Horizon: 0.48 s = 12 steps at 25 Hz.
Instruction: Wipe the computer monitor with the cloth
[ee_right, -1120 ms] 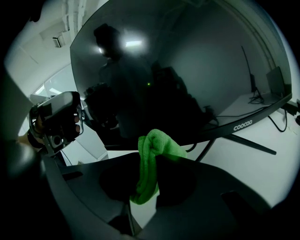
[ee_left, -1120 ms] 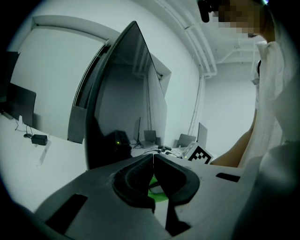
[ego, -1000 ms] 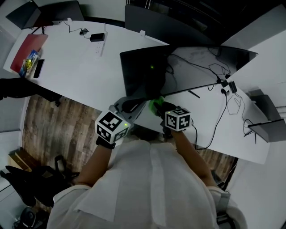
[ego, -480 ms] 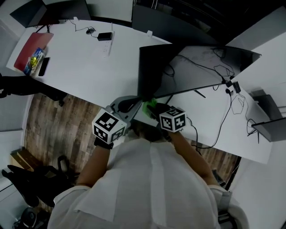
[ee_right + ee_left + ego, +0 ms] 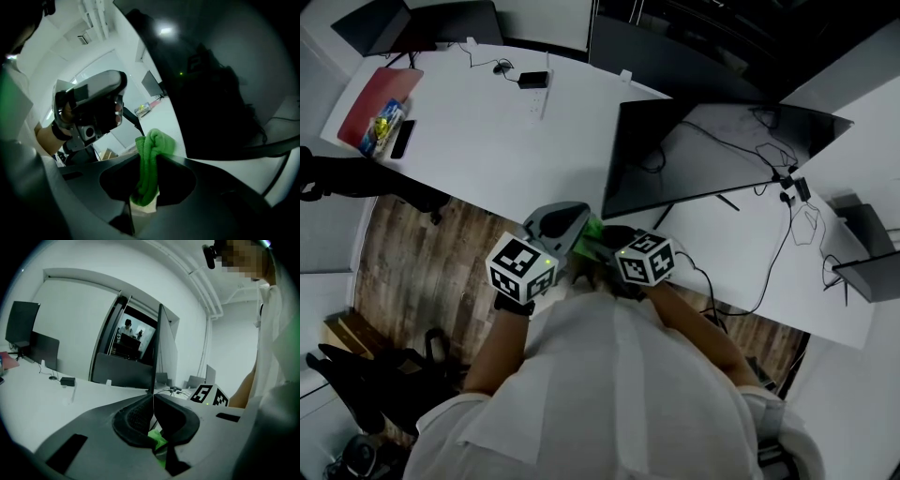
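You stand at a white desk (image 5: 487, 141) over wood-plank floor (image 5: 403, 267); white walls (image 5: 70, 319), perhaps a glass doorway (image 5: 133, 341).

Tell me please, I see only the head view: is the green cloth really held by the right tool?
Observer: Yes. The right gripper view shows the right tool shut on the green cloth, which is folded between its jaws.
Operator: Does the left tool hold something?
Observer: No. The left gripper view shows the left tool shut, jaws together, with nothing between them.
Operator: Is the monitor switched on?
Observer: It looks off. In the right gripper view the monitor is dark, with only a light spot mirrored on it.
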Available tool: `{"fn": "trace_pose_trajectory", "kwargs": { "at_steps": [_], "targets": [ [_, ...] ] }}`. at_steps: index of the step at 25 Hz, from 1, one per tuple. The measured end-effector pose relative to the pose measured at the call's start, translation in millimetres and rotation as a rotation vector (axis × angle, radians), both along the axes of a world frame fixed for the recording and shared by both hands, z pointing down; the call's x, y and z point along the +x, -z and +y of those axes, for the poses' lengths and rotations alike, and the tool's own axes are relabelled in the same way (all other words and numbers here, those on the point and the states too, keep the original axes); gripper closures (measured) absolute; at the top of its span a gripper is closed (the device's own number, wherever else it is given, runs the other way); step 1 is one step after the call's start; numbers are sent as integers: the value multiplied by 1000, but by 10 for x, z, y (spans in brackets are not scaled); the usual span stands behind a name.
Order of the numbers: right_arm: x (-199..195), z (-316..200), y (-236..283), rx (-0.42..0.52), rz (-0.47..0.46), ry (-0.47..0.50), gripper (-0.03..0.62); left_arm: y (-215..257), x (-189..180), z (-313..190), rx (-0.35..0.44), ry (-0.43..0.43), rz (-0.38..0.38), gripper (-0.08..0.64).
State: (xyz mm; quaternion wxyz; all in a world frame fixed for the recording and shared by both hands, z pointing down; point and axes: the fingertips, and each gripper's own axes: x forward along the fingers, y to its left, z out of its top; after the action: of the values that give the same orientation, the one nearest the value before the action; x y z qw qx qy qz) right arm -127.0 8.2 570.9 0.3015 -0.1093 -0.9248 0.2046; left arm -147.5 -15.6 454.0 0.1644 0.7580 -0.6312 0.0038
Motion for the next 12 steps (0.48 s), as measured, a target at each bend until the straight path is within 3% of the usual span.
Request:
{"fn": "trace_pose_trajectory", "kwargs": {
  "at_steps": [5, 12],
  "targets": [
    [-217, 142, 403, -5, -128, 57, 520, 128, -254, 124, 31, 71, -1, 543],
    [-368, 106, 999, 113, -277, 88, 520, 471, -665, 385, 106, 192, -33, 543]
  ]
}}
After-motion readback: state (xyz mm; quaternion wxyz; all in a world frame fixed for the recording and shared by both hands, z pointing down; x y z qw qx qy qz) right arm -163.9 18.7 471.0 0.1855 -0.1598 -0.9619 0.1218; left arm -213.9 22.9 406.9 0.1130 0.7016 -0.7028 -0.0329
